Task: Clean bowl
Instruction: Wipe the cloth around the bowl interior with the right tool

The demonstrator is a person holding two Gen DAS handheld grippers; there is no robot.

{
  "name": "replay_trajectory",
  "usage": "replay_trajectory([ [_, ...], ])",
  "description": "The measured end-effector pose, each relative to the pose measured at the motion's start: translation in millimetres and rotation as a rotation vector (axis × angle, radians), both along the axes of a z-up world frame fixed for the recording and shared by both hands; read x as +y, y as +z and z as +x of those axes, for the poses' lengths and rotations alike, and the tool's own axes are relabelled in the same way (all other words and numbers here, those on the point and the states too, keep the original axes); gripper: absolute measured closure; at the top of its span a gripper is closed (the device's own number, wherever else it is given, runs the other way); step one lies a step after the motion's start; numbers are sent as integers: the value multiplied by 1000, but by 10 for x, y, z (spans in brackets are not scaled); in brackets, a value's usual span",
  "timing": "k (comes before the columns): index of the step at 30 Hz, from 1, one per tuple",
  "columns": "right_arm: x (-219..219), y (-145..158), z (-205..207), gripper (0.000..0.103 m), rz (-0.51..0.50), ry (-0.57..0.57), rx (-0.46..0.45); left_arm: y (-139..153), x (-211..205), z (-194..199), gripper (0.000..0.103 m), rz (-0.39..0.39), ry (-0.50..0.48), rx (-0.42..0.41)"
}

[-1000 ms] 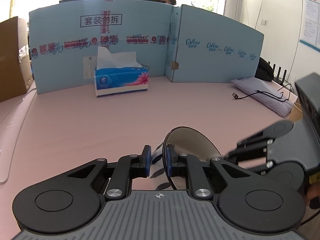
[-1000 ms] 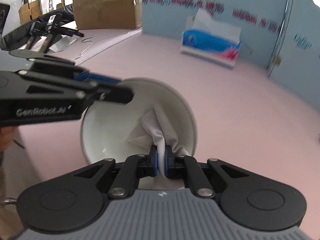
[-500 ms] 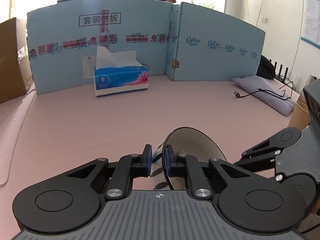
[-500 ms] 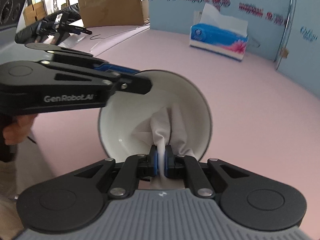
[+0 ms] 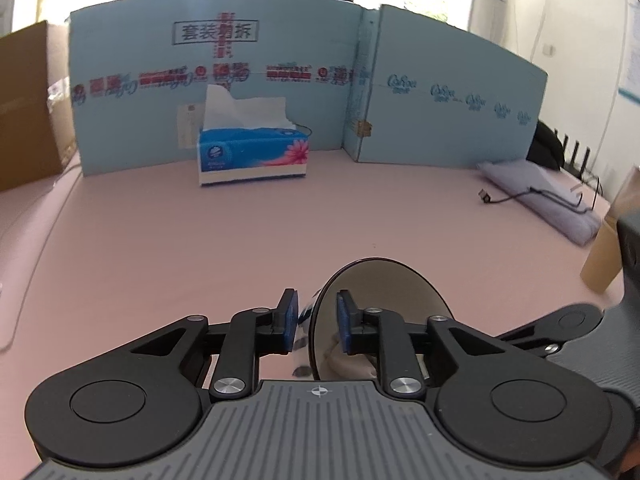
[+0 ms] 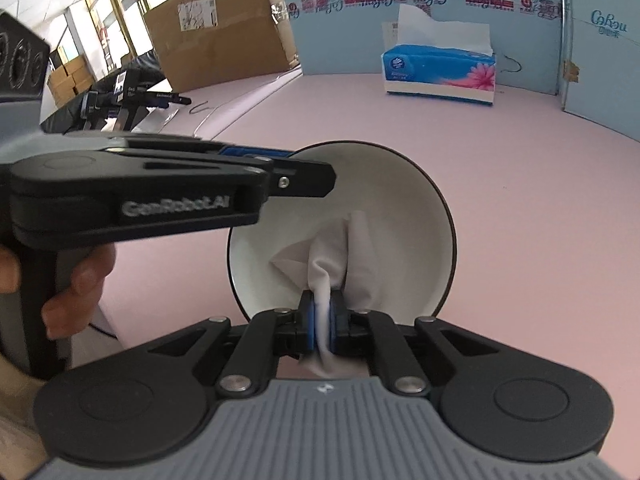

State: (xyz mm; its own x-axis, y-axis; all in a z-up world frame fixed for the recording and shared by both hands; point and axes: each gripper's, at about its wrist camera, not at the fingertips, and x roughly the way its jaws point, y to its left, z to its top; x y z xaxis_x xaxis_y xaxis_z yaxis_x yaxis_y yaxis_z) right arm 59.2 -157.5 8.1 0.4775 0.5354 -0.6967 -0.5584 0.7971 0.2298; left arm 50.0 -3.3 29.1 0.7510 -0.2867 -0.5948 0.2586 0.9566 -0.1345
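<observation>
A white bowl (image 6: 400, 200) with a dark rim stands tilted on its edge over the pink table, its inside facing the right wrist view. My right gripper (image 6: 322, 312) is shut on a crumpled white tissue (image 6: 340, 248) that presses against the bowl's inner wall. From the left, my left gripper (image 6: 312, 176) reaches over the bowl's upper rim. In the left wrist view the bowl (image 5: 384, 280) shows edge-on, its rim between the blue pads of the left gripper (image 5: 316, 308). Those jaws are opening, and a gap shows on each side of the rim.
A blue tissue box (image 5: 252, 152) stands at the back in front of light-blue cardboard panels (image 5: 440, 100). A folded grey cloth with a black cable (image 5: 540, 196) lies at the right. A large brown carton (image 6: 216, 28) stands at the left. A person's hand (image 6: 76, 280) holds the left gripper's handle.
The left gripper's pads, which were clamped on the bowl's rim, have spread apart. The right gripper has rolled a little with the tissue still inside the bowl.
</observation>
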Motion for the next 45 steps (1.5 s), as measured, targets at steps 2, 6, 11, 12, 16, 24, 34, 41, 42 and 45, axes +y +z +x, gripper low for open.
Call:
replay_trajectory([
  [2, -10, -4, -2, 96, 9, -8, -4, -35, -7, -131, 70, 23, 27, 8],
  [6, -26, -6, 4, 96, 21, -14, -11, -106, -55, -289, 70, 64, 48, 37],
  [11, -19, -1, -7, 96, 20, -2, -21, -116, -57, -300, 77, 88, 46, 33],
  [12, -22, 0, -6, 96, 22, 3, -18, -116, -55, -294, 79, 91, 43, 32],
  [16, -44, 10, -20, 96, 30, 19, -5, -94, 6, -192, 87, 75, 15, 42],
  [24, -51, 31, 9, 94, 86, 26, 35, -4, 56, -67, 93, 88, -13, 21],
  [34, 54, -23, 66, 93, 127, 50, 67, 118, -5, -144, 90, 201, -16, -44],
  [41, 56, 2, 15, 96, -2, 77, 2, 121, -40, -158, 90, 190, -32, -57],
  [42, 67, 4, 1, 96, -25, 82, -14, 122, -40, -156, 90, 185, -33, -57],
  [45, 88, -2, -24, 96, -77, 93, -51, 127, -32, -167, 90, 180, -38, -59],
])
